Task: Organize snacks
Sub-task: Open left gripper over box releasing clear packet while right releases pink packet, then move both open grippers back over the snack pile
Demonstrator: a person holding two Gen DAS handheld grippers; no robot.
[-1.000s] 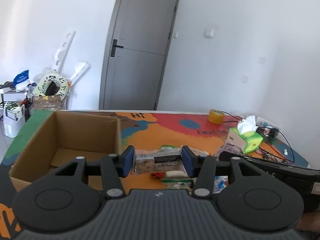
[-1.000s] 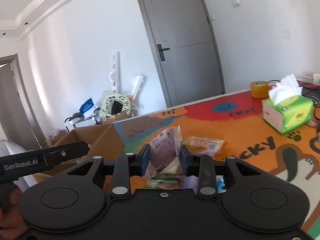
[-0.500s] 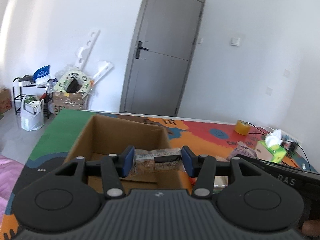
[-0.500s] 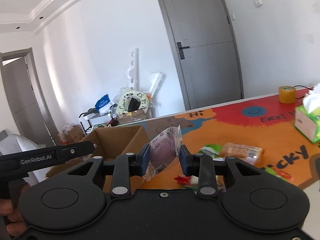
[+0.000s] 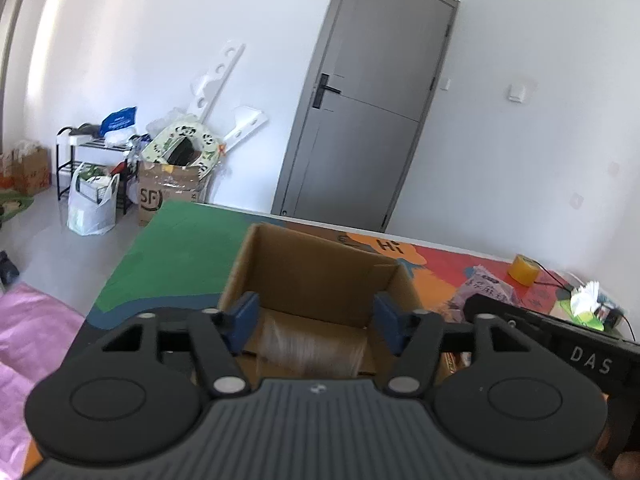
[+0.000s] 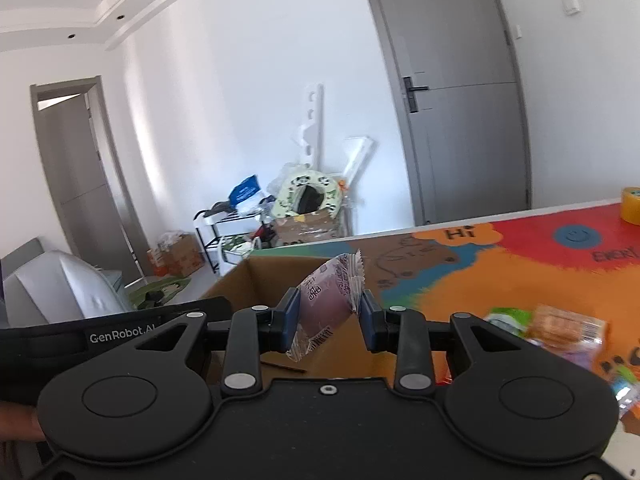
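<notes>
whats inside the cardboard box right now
The cardboard box shows bare brown walls and a blurred snack packet dropping between the opening left tongs. The tongs hide most of the floor, so any other contents cannot be seen.

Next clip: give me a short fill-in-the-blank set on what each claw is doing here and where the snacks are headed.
1. The right claw is shut on a pink ____.
2. The left claw is opening above a cardboard ____.
3. A blurred packet is dropping from the ____ claw.
4. The roll of tape on the mat is ____ in colour.

Missing words: snack packet; box; left; yellow
</notes>
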